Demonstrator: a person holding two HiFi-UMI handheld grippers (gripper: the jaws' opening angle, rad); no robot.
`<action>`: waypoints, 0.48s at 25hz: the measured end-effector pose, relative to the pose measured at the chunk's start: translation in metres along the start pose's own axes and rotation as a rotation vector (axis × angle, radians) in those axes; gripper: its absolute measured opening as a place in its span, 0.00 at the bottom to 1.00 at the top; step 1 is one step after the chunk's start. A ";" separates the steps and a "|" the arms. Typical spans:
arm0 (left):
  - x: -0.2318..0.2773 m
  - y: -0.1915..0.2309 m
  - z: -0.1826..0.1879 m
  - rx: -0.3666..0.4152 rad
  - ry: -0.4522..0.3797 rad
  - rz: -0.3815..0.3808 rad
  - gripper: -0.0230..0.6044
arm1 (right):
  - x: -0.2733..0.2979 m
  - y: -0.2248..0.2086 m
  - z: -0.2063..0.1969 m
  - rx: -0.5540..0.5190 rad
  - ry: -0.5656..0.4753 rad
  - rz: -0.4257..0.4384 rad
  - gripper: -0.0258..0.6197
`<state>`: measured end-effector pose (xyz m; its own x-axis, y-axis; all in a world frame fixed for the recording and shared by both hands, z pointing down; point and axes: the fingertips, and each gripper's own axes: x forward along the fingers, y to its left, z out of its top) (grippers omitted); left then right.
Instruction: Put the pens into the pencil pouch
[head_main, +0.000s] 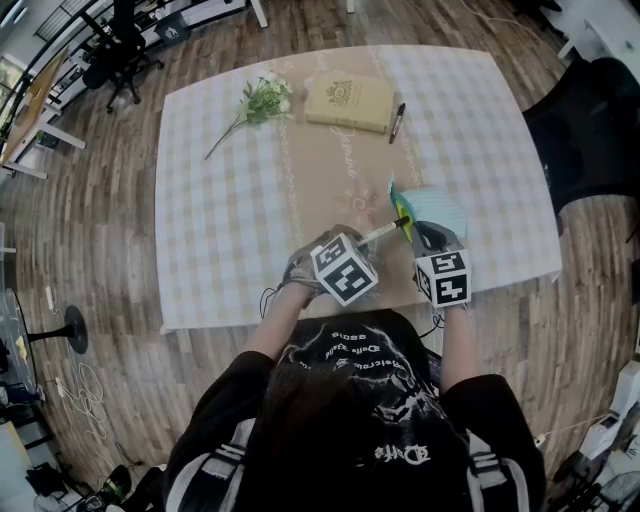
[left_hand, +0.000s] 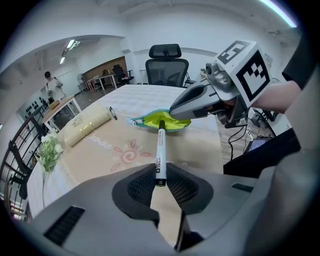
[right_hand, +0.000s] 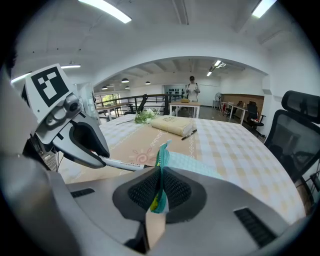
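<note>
On the checked surface a flower sprig lies far left, then a cream book, with a black pen just right of it. Nearer, the left claw clamps a white marker, whose dark tip meets the open mouth of the teal pencil pouch. The right claw pinches the pouch's zip edge, holding it raised.

head view: from over the person's head, steeply down, taking in the whole tabletop from well above. left gripper view: low and close along the left tongs, facing the office chair. right gripper view: close along the right tongs, facing the book — shared by all three: pen, pouch, tabletop middle.
</note>
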<state>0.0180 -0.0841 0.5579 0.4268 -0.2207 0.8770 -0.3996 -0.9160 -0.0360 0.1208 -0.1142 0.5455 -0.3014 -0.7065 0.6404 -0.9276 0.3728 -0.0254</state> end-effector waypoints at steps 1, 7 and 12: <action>0.001 0.000 0.002 0.000 -0.003 -0.001 0.17 | 0.000 0.002 0.001 -0.003 -0.002 0.004 0.08; 0.005 0.000 0.011 -0.024 -0.009 -0.013 0.17 | -0.004 0.015 0.009 -0.027 -0.017 0.032 0.08; 0.008 0.005 0.017 -0.070 -0.035 -0.009 0.17 | -0.007 0.030 0.015 -0.058 -0.032 0.064 0.08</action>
<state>0.0335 -0.0962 0.5569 0.4580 -0.2252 0.8600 -0.4509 -0.8925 0.0064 0.0916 -0.1069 0.5288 -0.3679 -0.6987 0.6136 -0.8920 0.4515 -0.0208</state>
